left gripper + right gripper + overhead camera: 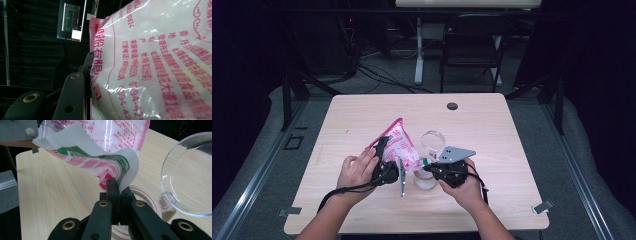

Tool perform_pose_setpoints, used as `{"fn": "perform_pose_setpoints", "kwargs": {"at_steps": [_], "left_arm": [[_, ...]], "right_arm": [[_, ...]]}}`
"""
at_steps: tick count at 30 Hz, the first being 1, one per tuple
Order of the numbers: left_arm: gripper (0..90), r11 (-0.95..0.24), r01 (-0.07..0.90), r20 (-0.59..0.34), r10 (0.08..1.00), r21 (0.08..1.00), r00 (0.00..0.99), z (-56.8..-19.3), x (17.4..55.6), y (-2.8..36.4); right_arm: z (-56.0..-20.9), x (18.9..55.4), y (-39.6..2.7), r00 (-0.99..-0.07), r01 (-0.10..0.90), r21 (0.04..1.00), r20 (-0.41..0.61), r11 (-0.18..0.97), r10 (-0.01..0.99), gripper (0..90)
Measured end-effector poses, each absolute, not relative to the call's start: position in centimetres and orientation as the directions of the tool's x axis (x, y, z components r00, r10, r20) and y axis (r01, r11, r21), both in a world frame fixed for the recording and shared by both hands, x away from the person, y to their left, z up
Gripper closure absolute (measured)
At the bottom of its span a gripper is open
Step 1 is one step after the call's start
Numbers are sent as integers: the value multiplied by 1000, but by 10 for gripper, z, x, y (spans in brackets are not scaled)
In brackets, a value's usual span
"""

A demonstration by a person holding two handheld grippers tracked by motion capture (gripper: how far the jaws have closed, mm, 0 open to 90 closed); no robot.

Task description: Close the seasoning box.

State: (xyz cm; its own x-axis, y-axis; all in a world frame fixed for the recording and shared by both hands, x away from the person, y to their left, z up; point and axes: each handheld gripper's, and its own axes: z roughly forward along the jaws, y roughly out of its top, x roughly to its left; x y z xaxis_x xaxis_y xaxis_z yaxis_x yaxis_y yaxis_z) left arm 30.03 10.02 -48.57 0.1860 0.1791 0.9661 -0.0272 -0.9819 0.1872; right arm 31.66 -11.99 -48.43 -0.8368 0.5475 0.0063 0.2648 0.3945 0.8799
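Bag: a pink-and-white printed plastic bag (pixel 399 145) is held tilted above the middle of the table (pixel 362 120), its pointed top corner toward the far side
Left gripper: the left gripper (pixel 382 160) grasps the bag's left side – in the left gripper view one black jaw presses flat on the film (pixel 150 62), which bulges with white contents
Right gripper: the right gripper (pixel 432 167) is clenched on the bag's lower corner (pixel 117 170), its jaws pinched together on the green-and-red edge
Jar: a clear jar (pixel 427 177) stands just beneath that corner, its round wooden-coloured rim (pixel 150 200) open
Lid: a clear hinged lid (pixel 190 175) stands raised at the jar's far side
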Motion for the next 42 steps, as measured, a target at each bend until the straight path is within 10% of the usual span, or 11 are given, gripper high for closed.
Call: {"fn": "perform_pose_setpoints", "kwargs": {"at_steps": [42], "left_arm": [[627, -983, -35, 969, 170, 179, 180, -483, 300, 97]], "right_arm": [[-485, 317, -121, -831, 267, 880, 4, 392, 556, 900]]}}
